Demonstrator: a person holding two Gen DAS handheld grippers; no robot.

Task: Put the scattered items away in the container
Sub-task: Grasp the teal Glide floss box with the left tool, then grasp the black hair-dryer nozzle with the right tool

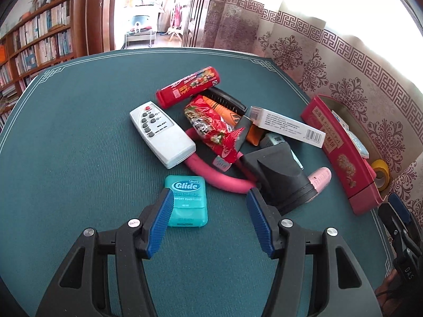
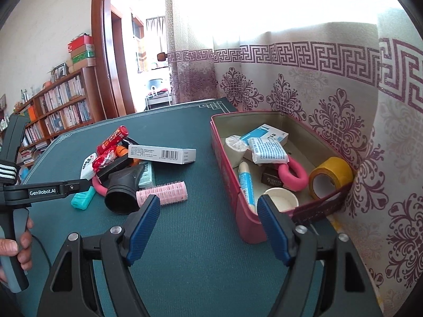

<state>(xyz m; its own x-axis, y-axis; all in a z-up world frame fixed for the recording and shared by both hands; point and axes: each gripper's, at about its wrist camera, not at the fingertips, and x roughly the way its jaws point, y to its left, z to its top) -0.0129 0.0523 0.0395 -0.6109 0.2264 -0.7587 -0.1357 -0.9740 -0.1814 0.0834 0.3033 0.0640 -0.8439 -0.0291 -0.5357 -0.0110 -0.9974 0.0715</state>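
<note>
A pile of items lies mid-table: a teal Glide floss box (image 1: pixel 188 200), a white remote (image 1: pixel 161 132), a red Skittles tube (image 1: pixel 189 85), a red snack packet (image 1: pixel 214 129), a white carton (image 1: pixel 286 126), a black nozzle (image 1: pixel 280 177), a pink hair roller (image 2: pixel 162 194) and a pink ring (image 1: pixel 211 177). My left gripper (image 1: pixel 208 198) is open and empty, its left finger beside the floss box. The pink tin container (image 2: pixel 227 163) stands at the right and holds tape (image 2: pixel 330 177), a tube and packets. My right gripper (image 2: pixel 208 207) is open and empty before the tin's near corner.
The green table mat (image 1: pixel 79 145) lies against a patterned curtain (image 2: pixel 343 100) on the right. A bookshelf (image 1: pixel 34 45) and an open doorway (image 1: pixel 148 13) lie beyond the far edge. The left gripper's handle and a hand (image 2: pixel 15 240) show in the right wrist view.
</note>
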